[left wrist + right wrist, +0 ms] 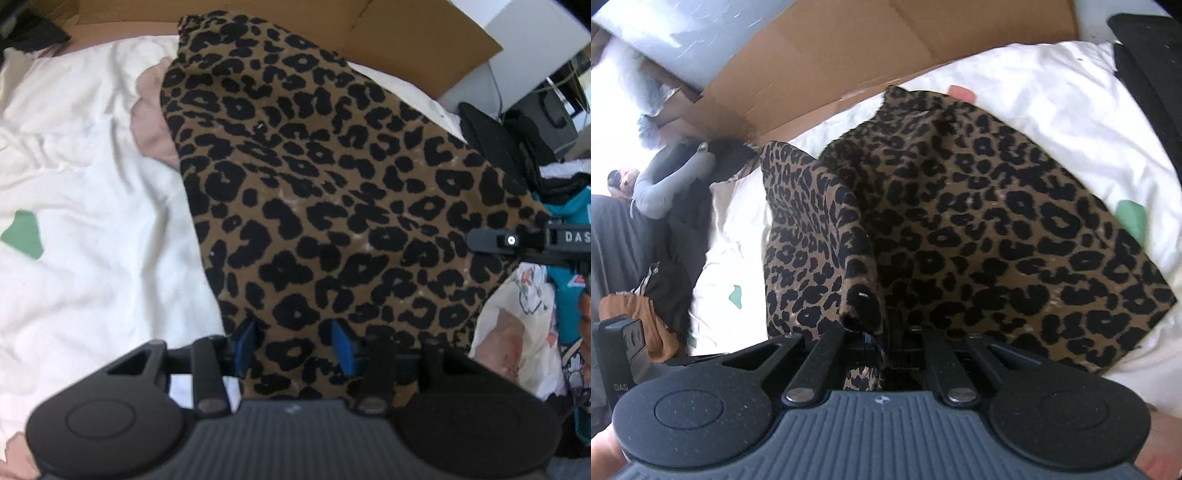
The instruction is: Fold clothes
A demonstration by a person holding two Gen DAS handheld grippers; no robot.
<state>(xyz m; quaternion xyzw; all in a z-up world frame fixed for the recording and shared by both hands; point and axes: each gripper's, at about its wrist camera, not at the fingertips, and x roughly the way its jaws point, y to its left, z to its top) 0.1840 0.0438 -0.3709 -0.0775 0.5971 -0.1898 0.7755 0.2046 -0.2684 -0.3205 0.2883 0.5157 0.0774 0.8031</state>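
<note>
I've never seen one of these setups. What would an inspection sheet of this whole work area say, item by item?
Surface: white sheet with green and pink patches, rumpled.
Job's things: leopard-print garment spread over the sheet, one edge lifted into a fold.
Clutter: pile of clothes at the right edge of the left view; dark and orange garments in the right view.
Claws: left claw with blue pads apart and cloth lying between them; right claw closed on the garment's edge.
Cables: thin wires by the grey furniture.
Surroundings: flattened cardboard behind the bed.
</note>
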